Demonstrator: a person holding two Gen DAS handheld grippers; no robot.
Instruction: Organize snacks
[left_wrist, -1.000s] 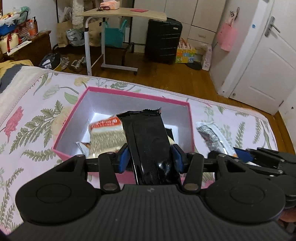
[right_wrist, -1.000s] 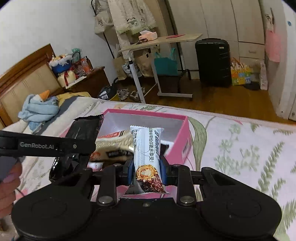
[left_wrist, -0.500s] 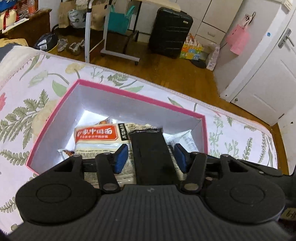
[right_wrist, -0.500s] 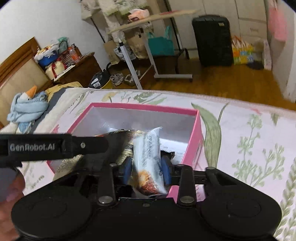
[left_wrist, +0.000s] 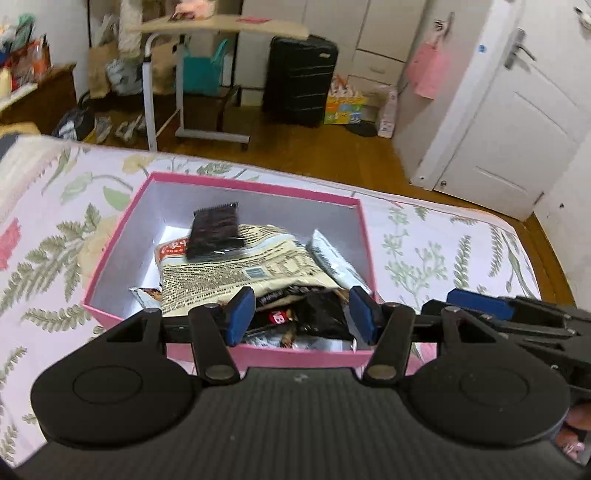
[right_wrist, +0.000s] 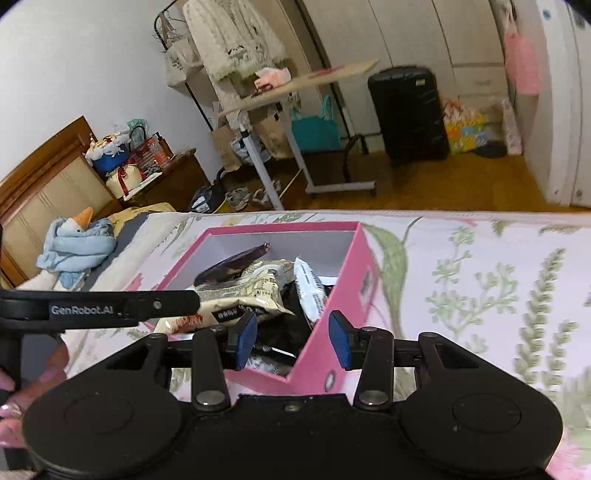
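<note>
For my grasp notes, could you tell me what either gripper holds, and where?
Nothing: left gripper and right gripper stand open and empty; jaws have just been opening above the pink cardboard box.

Black hand-held gripper (left_wrist: 301, 314), blue pads (left_wrist: 240, 314)

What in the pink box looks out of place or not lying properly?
In the pink box, the snacks lie in a loose heap. The black wrapper rests tilted on the cream noodle pack, one end raised. The white bar leans on edge against the right wall. Nothing looks spilled or torn.
</note>
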